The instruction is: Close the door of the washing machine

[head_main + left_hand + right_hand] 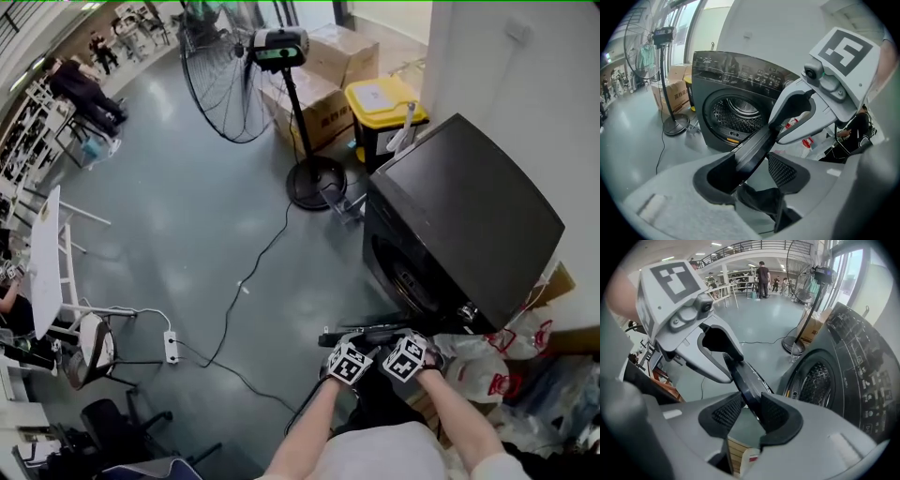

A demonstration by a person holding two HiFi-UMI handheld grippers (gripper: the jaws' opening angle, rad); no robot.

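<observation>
two grippers met at the open door of the washer. the door stood well out from the washer's front, toward the person, and the round opening and perforated drum were uncovered. the right gripper was closed on the door's rim, its pads pressed to either face of the dark edge. the left gripper sat just beside it on the same rim with its jaws apart. the rim ran between them and lay against one pad, while a gap showed in front of the other, meshed one. in the head view both grippers pointed down at the rim, close together.

the washer was dark grey, with a control panel across the top of its front and a pale wall behind it. a yellow bin stood just beside the washer on one side, with cardboard boxes beyond it. a big fan on a stand stood near that same side, out on the grey floor. a cable ran from near its base across the floor in front of the washer to a power strip. on the washer's other side, white bags with red print lay heaped near the grippers. some people and a white bench were well away from the washer.
</observation>
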